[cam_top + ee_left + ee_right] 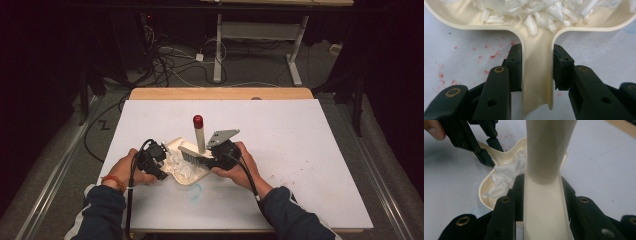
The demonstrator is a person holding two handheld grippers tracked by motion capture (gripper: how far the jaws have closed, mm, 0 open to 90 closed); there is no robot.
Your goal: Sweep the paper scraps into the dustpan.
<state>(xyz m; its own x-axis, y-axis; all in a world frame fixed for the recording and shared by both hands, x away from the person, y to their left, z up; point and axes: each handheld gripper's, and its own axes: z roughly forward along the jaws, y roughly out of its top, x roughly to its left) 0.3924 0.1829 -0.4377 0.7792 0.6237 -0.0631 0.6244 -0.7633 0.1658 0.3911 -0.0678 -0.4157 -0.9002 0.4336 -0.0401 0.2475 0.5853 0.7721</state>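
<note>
The left gripper (pixel 537 67) is clamped on the cream dustpan (pixel 186 165)'s handle, the pan lying near the table (pixel 300 150)'s near edge, left of centre. It is full of white paper scraps (pixel 541 11). The right gripper (pixel 543 195) pinches the brush (pixel 199 145)'s handle over the pan, its red tip up.
</note>
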